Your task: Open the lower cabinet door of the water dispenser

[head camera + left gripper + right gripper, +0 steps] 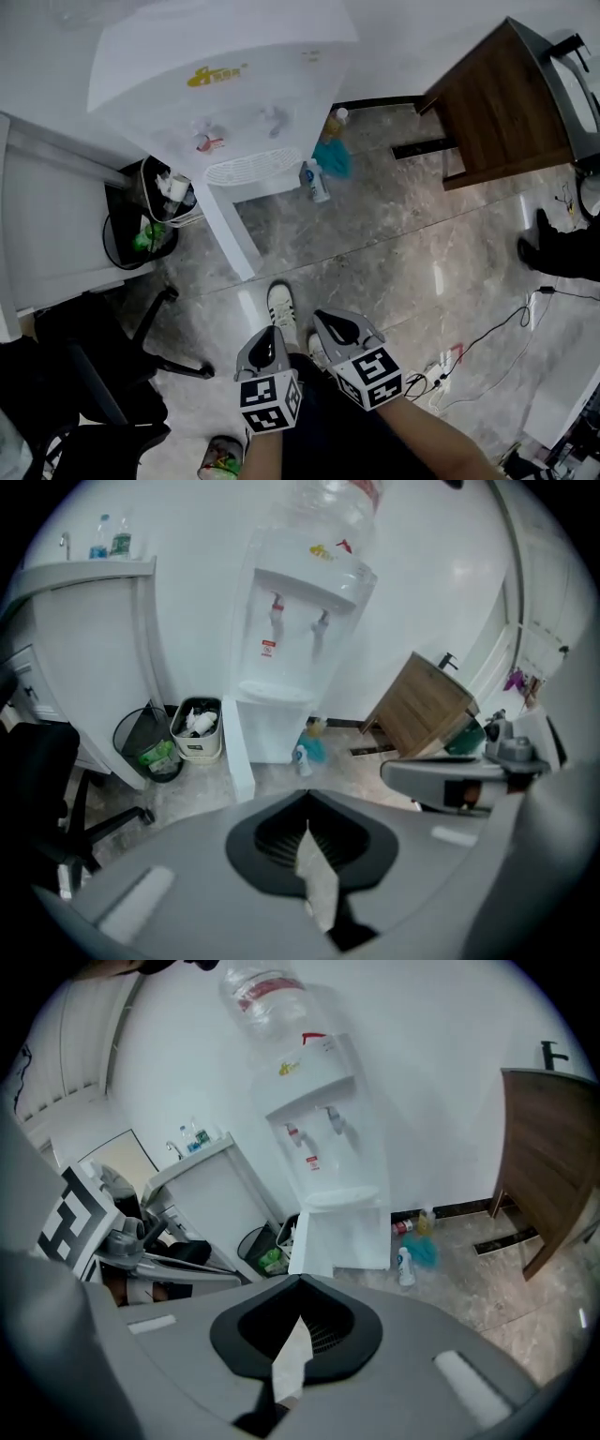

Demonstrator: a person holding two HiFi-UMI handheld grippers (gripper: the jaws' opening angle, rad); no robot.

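**Q:** State the condition of each gripper.

**A:** My left gripper (266, 345) has its jaws closed together, with nothing between them. My right gripper (337, 330) is the same: jaws fully closed and empty. Both are near me, side by side above the floor (394, 253), just apart from each other, and both point down and away toward the far wall. My shoe (281, 309) shows just beyond their tips.

**Q:** Where is the water dispenser?

**A:** The water dispenser (225, 84) stands against the far wall, well apart from both grippers. It is white and carries a clear bottle (267, 997) on top. Two taps (208, 141) sit above a slotted drip tray (251, 169).

**Q:** What is the status of the lower cabinet door?

**A:** The lower cabinet door (230, 225) is open. It is swung out from the left side of the cabinet front toward me, so the head view shows it almost edge-on. Neither gripper touches it.

**Q:** What are the adjacent items?

**A:** Left of the door stand a small white bin (173, 192) and a black mesh bin (131, 239), both holding rubbish. Right of the dispenser, a spray bottle (314, 180) lies on the floor beside a blue cloth (333, 157). Further right is a wooden cabinet (497, 108). An office chair (84, 356) is at the near left, and a power strip (445, 361) with cables at the near right.
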